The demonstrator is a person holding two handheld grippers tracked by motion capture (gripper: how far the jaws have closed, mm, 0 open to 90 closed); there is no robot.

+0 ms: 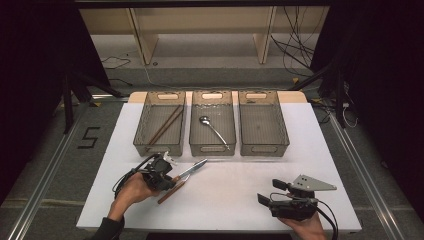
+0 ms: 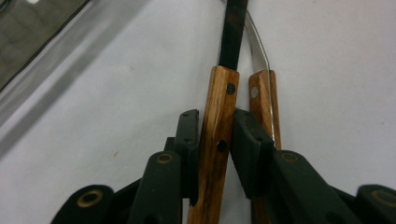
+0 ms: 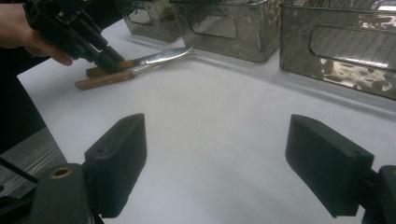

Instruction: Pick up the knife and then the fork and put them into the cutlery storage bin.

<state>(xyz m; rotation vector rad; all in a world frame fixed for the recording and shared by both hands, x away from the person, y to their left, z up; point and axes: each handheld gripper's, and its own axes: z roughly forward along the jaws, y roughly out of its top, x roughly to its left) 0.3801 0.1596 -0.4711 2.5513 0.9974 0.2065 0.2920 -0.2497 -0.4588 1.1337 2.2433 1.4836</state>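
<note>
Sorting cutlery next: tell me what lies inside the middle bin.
Inside the middle bin lies one metal spoon, bowl toward the far end, handle running to the near right corner. Nothing else shows through its tinted walls; the floor under the spoon is covered.

You can read one mark: a black "5" (image 1: 88, 137) on the grey floor, left of the white table (image 1: 300, 165).

Dim surroundings, evenly lit white table (image 1: 225, 190), soft shadows, glare on bins (image 3: 341, 51), blurred close jaws
</note>
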